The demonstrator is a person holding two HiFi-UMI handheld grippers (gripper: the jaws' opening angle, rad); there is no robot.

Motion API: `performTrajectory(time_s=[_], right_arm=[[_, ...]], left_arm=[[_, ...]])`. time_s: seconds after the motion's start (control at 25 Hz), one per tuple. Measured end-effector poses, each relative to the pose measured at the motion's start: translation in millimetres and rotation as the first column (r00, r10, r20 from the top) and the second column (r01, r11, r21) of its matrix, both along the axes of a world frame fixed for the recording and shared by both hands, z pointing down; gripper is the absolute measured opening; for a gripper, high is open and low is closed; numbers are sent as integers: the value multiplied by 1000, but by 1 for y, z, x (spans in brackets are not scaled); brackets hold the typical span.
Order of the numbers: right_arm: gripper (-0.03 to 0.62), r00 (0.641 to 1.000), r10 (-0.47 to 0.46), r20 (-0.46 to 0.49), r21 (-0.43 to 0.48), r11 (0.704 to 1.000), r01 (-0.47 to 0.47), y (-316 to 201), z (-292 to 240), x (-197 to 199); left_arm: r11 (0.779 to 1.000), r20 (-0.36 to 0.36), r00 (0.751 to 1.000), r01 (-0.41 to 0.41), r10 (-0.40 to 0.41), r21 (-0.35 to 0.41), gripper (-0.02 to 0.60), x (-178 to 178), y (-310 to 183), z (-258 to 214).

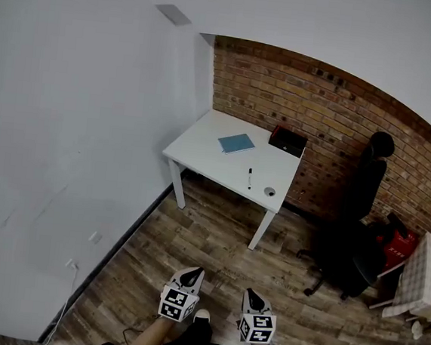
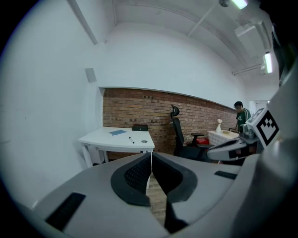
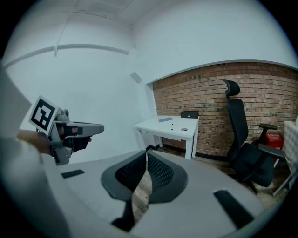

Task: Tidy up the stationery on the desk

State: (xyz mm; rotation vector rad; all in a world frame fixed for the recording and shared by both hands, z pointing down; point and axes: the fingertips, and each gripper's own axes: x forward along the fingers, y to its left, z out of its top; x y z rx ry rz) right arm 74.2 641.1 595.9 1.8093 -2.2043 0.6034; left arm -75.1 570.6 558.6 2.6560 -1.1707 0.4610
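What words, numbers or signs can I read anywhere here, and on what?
No readable text anywhere.
Left gripper and right gripper: only black-and-white square marker patterns, no letters.
Blue notebook, black box: any print is too small to tell.

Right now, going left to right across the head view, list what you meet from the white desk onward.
blue notebook → black box → black office chair → red container. The pen and the small round item overlap these, so they are left out.
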Motion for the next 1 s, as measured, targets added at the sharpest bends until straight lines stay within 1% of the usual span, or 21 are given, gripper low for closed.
performTrajectory(time_s=[0.28,0.48,0.72,1.0], right_arm=[[23,1000,8,-8,-3,1000,-8,-81,-1,-18],[23,1000,23,-8,9,1000,-23,-124,-3,-30],[23,999,35,-17,5,999,-35,-149,0,-37],[23,999,52,-17,-11,999,-52,-162,6,-35]], left_arm=[[1000,-17,1000,-13,13,-8,17,-15,-76,0],[999,-17,999,-30,30,-20,17,-24,-115,9],[999,-30,999,-42,41,-31,17,-31,-143,14],[997,-31,998,-50,49,-50,17,-30,-158,23]])
